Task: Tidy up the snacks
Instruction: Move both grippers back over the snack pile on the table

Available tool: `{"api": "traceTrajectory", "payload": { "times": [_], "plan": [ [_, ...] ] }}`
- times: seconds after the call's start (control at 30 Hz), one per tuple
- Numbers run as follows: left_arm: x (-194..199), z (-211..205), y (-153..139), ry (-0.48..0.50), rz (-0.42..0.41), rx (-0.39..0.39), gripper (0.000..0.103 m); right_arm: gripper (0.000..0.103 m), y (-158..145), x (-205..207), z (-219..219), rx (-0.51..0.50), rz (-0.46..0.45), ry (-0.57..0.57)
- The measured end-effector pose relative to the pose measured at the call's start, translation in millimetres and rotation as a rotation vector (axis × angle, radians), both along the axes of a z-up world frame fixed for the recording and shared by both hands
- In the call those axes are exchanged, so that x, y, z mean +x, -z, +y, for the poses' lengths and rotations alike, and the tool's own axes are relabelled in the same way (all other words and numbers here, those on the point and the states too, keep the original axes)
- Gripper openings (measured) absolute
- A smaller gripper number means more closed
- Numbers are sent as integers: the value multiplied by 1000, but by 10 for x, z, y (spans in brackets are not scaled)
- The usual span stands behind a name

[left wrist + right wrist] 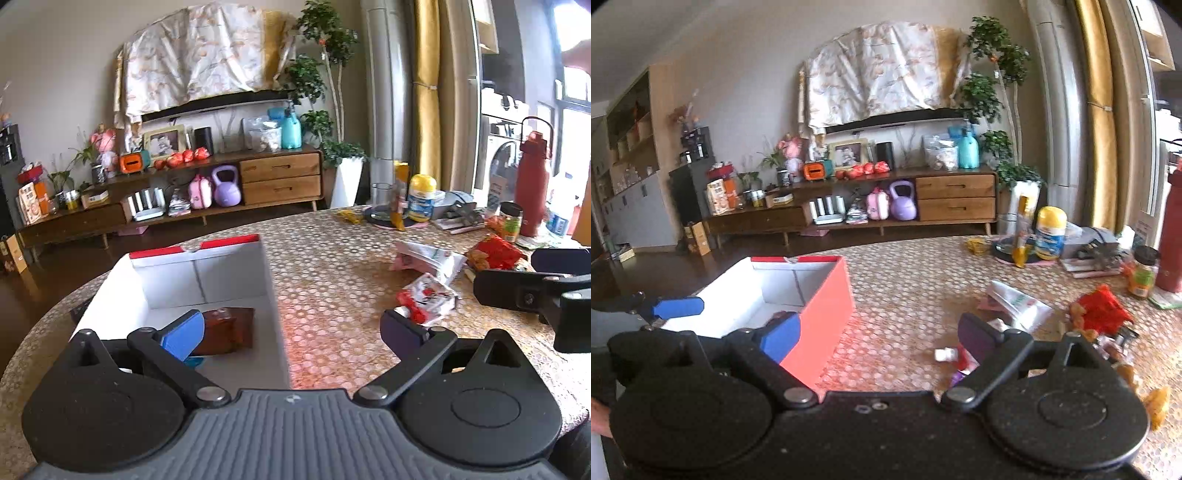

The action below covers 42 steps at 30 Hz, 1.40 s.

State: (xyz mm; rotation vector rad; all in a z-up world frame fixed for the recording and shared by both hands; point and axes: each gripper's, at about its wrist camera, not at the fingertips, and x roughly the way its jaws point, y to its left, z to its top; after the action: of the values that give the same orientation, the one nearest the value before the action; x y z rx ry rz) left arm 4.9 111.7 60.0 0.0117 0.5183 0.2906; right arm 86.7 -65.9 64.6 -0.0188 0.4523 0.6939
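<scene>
A white cardboard box (207, 277) with a red rim stands on the patterned round table, its red outer wall (827, 314) facing the right wrist camera. A brown snack pack (225, 328) lies inside it. My left gripper (293, 334) is open and empty over the box's right wall, its blue pad above the brown pack. A red-and-white snack pack (428, 299) lies just beyond its dark pad. My right gripper (879, 336) is open and empty, between the box and small loose snacks (949, 356). A white packet (1019, 302) and a red bag (1100, 306) lie farther right.
The far right of the table holds a tall red bottle (532, 184), a yellow-lidded tub (421, 199), a dark-lidded jar (1143, 271) and papers. The table's curved edge (110, 275) runs behind the box. Across the floor stands a wooden sideboard (280, 181).
</scene>
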Motion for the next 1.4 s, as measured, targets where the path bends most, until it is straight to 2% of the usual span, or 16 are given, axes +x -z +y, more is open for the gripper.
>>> {"api": "traceTrajectory", "payload": {
  "times": [0.27,0.47,0.63,0.97,1.4],
  "plan": [
    [117,-314,102,85,-4,-11,103,96,162,-51,-387,11,1,101],
    [230,-500,214,134,12,-64,103,99,299,-48,-686,34,29,169],
    [333,-664,294,162,27,-75,103,100,383,-56,-895,38,33,219],
    [472,-932,408,225,39,-43,103,101,533,0,-1174,45,52,292],
    [657,-1143,527,260,53,-37,103,103,670,79,-1430,32,56,365]
  ]
}}
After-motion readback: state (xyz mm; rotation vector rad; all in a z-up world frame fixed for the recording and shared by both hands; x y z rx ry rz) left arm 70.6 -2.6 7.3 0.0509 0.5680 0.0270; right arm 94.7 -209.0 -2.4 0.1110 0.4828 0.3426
